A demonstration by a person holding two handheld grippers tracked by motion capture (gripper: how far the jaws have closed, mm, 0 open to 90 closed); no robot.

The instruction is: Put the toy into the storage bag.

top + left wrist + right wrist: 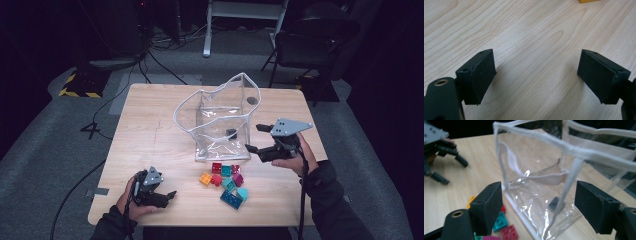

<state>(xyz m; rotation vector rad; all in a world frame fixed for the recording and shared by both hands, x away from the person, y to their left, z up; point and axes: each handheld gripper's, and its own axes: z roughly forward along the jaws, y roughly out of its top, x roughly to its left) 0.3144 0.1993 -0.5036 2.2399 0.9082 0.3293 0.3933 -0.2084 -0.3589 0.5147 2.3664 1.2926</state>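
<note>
A clear plastic pouch (220, 120) with white trim stands open-topped in the middle of the wooden table (150, 130). One small dark piece (231, 133) lies inside it. Several coloured bricks (227, 180) lie in a loose cluster in front of the pouch. My right gripper (252, 137) is open at the pouch's right front corner, and in the right gripper view the pouch (536, 170) and its dark piece (554, 203) show between the spread jaws of the gripper (539, 195). My left gripper (167, 196) rests low at the front left, open over bare wood (536, 72).
A dark chair (315, 40) and a white frame leg (207, 30) stand beyond the table's far edge. Cables run over the grey floor at left, near a yellow-and-black striped base (80, 85). A yellow brick edge (589, 1) shows ahead of the left jaws.
</note>
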